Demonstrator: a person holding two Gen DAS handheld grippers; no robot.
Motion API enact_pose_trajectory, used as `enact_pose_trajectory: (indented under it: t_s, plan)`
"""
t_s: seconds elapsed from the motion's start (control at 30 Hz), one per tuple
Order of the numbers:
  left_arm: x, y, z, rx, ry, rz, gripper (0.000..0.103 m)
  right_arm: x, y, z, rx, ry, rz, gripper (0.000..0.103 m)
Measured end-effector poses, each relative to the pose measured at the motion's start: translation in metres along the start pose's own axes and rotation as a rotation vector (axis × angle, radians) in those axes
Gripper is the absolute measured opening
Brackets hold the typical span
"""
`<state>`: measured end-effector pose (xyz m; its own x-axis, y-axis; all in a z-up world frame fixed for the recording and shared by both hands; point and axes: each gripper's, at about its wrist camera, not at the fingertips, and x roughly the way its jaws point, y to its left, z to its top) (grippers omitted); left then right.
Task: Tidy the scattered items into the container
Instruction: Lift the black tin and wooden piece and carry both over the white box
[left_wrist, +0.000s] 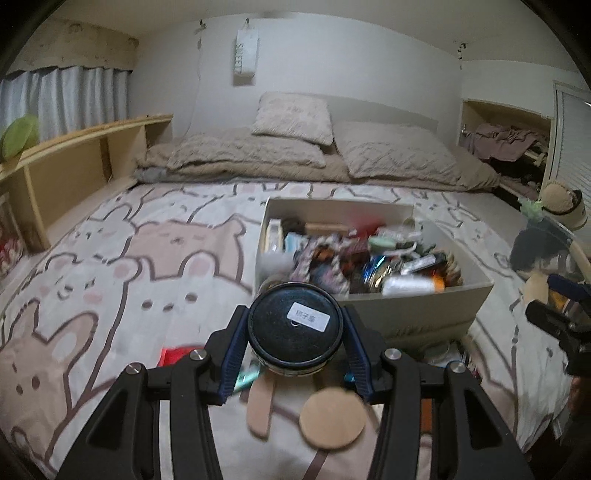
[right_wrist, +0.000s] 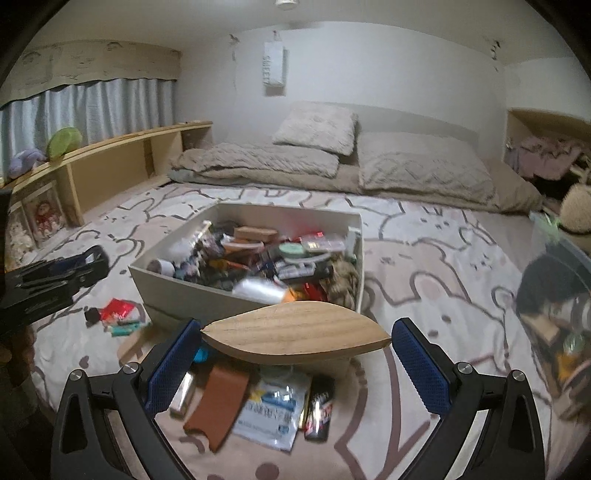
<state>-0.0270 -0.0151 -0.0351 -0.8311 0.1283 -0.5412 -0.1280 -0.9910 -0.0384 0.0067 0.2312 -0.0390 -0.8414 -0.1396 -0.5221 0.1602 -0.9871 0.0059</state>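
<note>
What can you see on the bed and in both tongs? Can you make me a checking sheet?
Surface: bed cover printed with bunnies and bears.
Job's things: white box heaped with small items; black round tin; leaf-shaped wooden piece.
Clutter: red packet, brown case, white pouch and dark can lie loose on the cover near the box.
Tongs: left tongs shut on the black round tin; right tongs hold the leaf-shaped wooden piece at its ends.
Cables: nothing seen.
Surroundings: pillows, wooden shelf, curtain.
</note>
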Motion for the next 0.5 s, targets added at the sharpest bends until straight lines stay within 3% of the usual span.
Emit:
enact_pose_trajectory:
  t_s: [0.5]
  plan:
    - [0.032, 0.003, 0.029, -0.018, -0.029, -0.024, 0.05, 0.073, 0.026, 0.049, -0.148, 0.029, 0.108, 0.103]
